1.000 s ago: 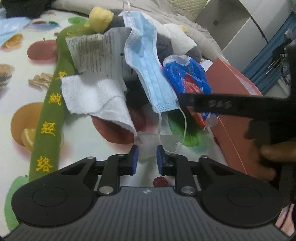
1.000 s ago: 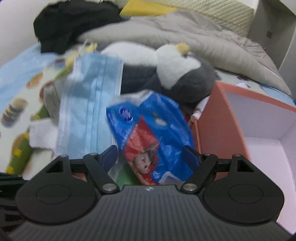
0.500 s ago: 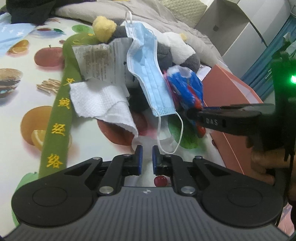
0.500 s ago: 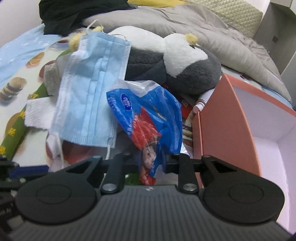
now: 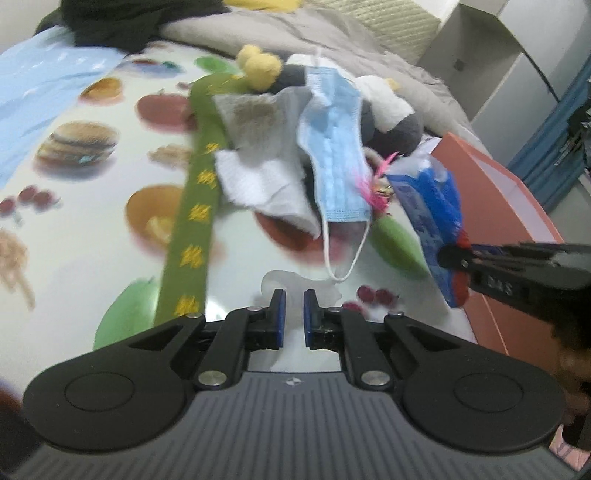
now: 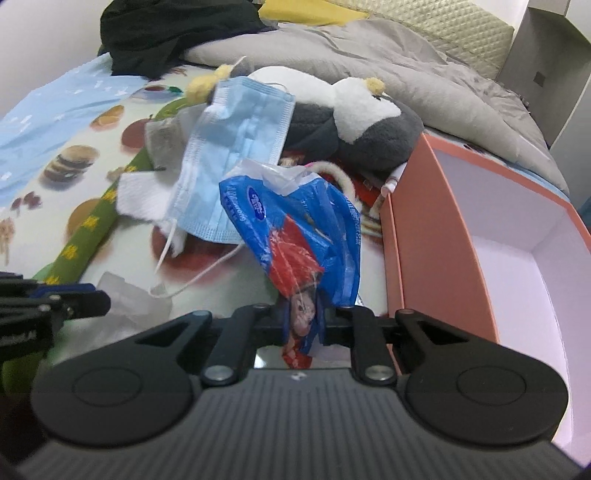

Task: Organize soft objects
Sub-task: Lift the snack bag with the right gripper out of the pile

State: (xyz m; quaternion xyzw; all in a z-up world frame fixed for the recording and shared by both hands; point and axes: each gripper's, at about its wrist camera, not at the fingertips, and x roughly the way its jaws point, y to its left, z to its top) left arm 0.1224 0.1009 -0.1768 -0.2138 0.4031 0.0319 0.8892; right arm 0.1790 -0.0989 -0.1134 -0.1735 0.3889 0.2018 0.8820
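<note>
My right gripper [image 6: 303,322] is shut on a blue and red plastic bag [image 6: 295,229] and holds it off the table, left of the pink box [image 6: 436,236]. The bag [image 5: 432,214] and the right gripper [image 5: 458,258] also show in the left wrist view. My left gripper [image 5: 291,314] is nearly closed and empty, low over the table near a clear plastic scrap [image 5: 291,284]. A blue face mask [image 6: 236,147], white tissues [image 6: 140,195], a green strap [image 6: 88,229] and a grey and white plush [image 6: 362,122] lie in a pile.
The table has a fruit-print cloth [image 5: 74,206]. A grey blanket [image 6: 406,62] and black clothing [image 6: 170,29] lie behind the pile. The open pink box has a white inside [image 6: 517,295]. A white cabinet [image 5: 517,74] stands at the far right.
My right gripper closed on the blue and red bag and lifted it away from the pile toward the box. My left gripper narrowed and drew back a little.
</note>
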